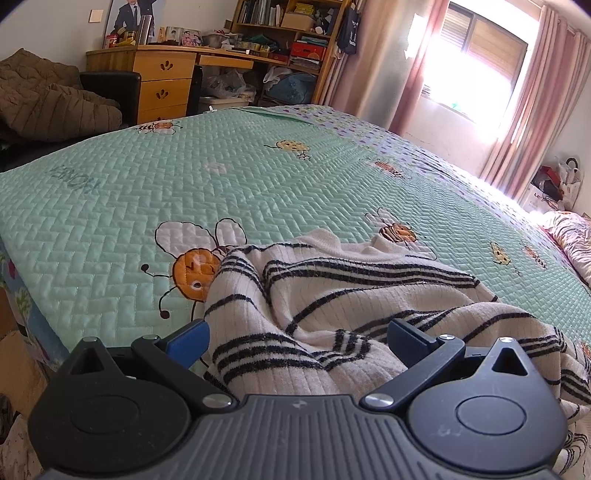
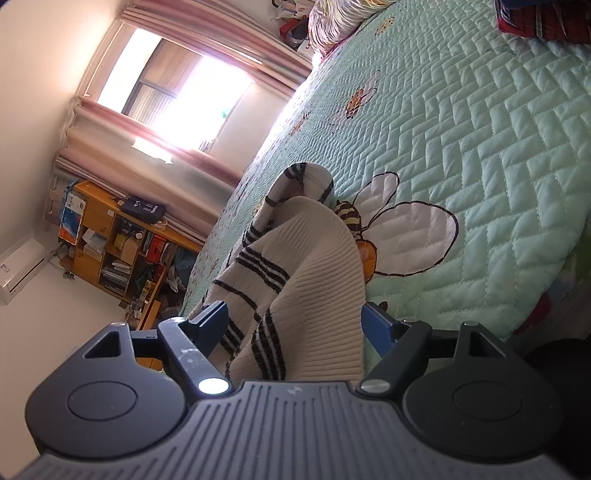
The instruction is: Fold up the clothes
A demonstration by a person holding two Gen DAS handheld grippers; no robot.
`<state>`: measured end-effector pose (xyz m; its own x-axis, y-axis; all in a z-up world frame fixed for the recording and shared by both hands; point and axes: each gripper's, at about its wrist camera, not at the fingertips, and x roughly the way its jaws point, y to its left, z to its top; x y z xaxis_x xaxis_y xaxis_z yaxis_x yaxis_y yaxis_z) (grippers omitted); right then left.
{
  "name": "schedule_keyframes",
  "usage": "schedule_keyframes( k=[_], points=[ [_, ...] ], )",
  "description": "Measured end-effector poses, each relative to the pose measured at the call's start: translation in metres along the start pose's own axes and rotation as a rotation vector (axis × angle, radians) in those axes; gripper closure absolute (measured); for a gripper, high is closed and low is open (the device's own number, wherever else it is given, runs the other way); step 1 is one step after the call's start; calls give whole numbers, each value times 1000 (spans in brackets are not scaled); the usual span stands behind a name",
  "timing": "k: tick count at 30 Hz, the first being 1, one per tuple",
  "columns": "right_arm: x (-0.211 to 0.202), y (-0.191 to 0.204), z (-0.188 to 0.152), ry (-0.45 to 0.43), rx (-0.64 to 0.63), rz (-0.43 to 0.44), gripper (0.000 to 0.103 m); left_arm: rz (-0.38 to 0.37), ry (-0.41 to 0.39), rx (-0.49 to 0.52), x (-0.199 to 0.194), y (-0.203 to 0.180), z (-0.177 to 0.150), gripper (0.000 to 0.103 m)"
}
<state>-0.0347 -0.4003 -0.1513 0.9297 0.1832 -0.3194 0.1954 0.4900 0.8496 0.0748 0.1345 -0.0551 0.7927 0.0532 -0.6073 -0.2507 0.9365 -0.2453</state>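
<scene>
A cream knit sweater (image 1: 332,295) with black stripes lies bunched on the mint quilted bedspread (image 1: 258,177), near the bed's front edge. My left gripper (image 1: 297,341) is open, its blue fingers (image 1: 188,343) spread wide on either side of the rumpled cloth. In the right wrist view, rolled on its side, the same sweater (image 2: 317,251) rises in a ribbed hump off the bedspread (image 2: 480,129). My right gripper (image 2: 295,323) is open wide around that hump. The cloth fills much of the gap and runs out of sight under the gripper body.
The bed's left edge (image 1: 22,280) drops off close to the sweater. Beyond the bed stand a wooden desk (image 1: 162,74), a cluttered bookshelf (image 1: 288,33) and a brown padded blanket (image 1: 44,96). Pink bedding (image 1: 569,236) lies at the right, and a red patterned cloth (image 2: 543,18) lies farther along the bed.
</scene>
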Motion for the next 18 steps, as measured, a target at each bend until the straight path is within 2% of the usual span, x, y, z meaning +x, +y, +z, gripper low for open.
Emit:
schedule_keyframes(
  k=[13,18],
  points=[
    [-3,2,-2,-4,7,29,23,-27,-9,22,-5,-4,0,1],
    [1,10,-5,-5,-28,41,23,-23,-4,7,3,5,0,1]
  ],
)
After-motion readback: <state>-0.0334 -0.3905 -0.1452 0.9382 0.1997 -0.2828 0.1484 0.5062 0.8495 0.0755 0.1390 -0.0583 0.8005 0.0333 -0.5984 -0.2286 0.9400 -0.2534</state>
